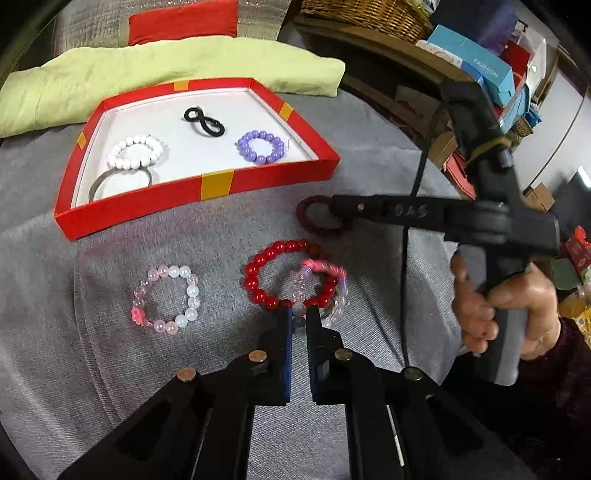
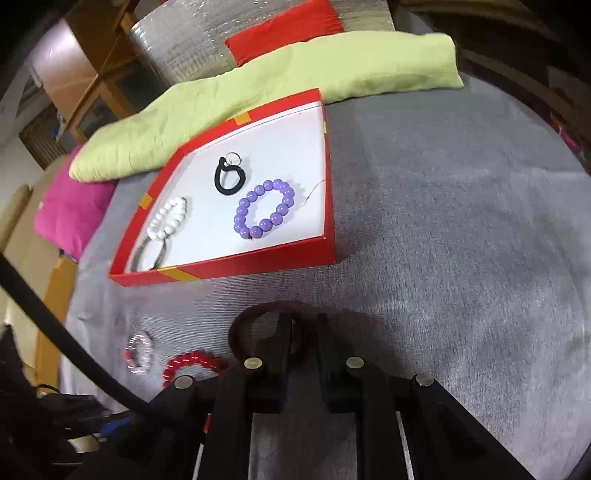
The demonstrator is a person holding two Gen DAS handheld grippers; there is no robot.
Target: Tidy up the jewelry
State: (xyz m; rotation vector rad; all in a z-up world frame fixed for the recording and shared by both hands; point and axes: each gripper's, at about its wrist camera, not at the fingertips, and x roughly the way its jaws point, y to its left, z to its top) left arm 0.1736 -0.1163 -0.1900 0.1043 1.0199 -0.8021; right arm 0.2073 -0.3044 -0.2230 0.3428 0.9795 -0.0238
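Jewelry lies spread over a grey cloth [image 1: 184, 236], some of it loose and some already in a red box [image 1: 207, 184]. Nearest in the left wrist view, the left gripper [image 1: 300, 317] is closed on a clear-and-pink bead bracelet [image 1: 325, 288], pinching its near beads between the pads; that bracelet is blurred and overlaps a red bead bracelet [image 1: 266, 280] on the cloth. To the left of these, apart, a pale pink and white bead bracelet [image 1: 166, 299] lies flat. Farther right, a hand [image 1: 495, 314] holds the right gripper [image 2: 304, 332], whose jaws are clamped on a dark maroon hair tie [image 2: 251, 325]. Beyond, the box has a white floor and holds a metal bangle [image 1: 122, 182] with a white bead bracelet [image 1: 135, 151] partly over it, a purple bead bracelet [image 1: 262, 146] and a black hair tie [image 1: 205, 122] twisted into a figure eight. Behind the box lie a green cushion [image 1: 166, 70] and a red cushion [image 1: 184, 20].
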